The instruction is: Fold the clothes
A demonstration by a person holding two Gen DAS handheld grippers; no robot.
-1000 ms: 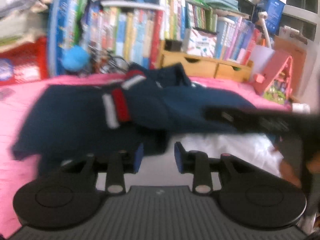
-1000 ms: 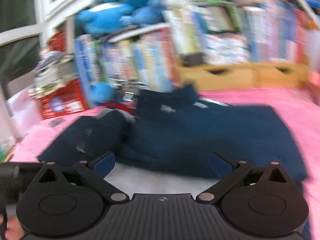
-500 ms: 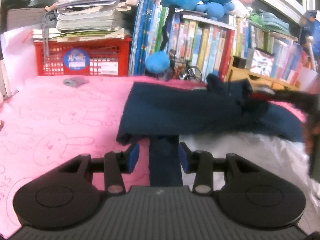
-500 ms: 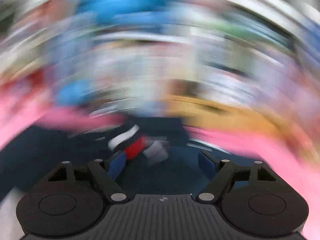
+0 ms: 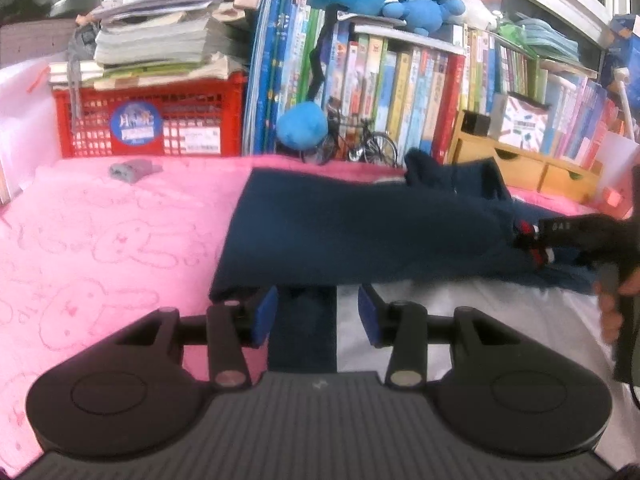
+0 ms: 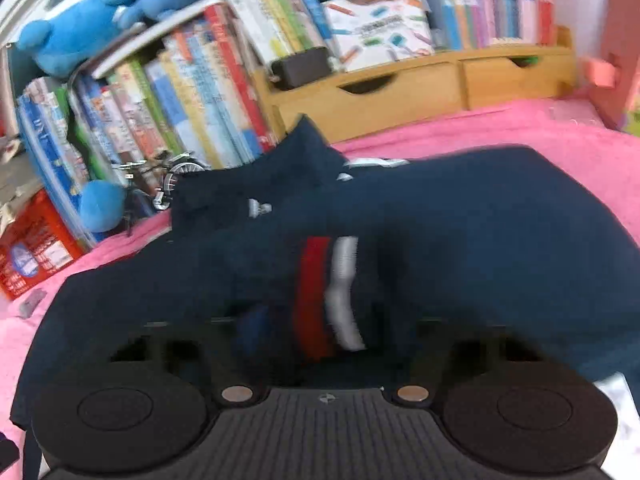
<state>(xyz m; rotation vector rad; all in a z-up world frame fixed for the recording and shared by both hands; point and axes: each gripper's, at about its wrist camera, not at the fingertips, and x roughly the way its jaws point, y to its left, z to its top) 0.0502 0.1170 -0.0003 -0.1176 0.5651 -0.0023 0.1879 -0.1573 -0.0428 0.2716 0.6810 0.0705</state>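
Observation:
A navy polo shirt (image 5: 360,236) lies on the pink blanket (image 5: 112,240) with its collar toward the bookshelf. My left gripper (image 5: 316,316) hangs at the shirt's near hem. A strip of navy cloth runs between its blue pads (image 5: 264,314), and the right pad stands clear of the cloth. My right gripper (image 6: 328,320) is over the folded-in sleeve. Its jaws are closing, with the red-and-white striped cuff (image 6: 328,292) between them and a gap beside the left pad. From the left wrist the right gripper (image 5: 528,240) shows at the right, its tips at the cuff.
Behind the blanket stand a red crate (image 5: 148,120) under stacked papers, a row of books (image 5: 400,92), a blue plush toy (image 5: 304,124), a small model bicycle (image 5: 360,146) and a wooden drawer unit (image 6: 420,88). A small grey object (image 5: 130,170) lies on the blanket. White sheet (image 5: 460,312) shows under the shirt's near edge.
The right jaws have narrowed from wide open around the striped cuff as the gripper came down onto the sleeve. The left jaws have widened a little, with the navy strip still between them.

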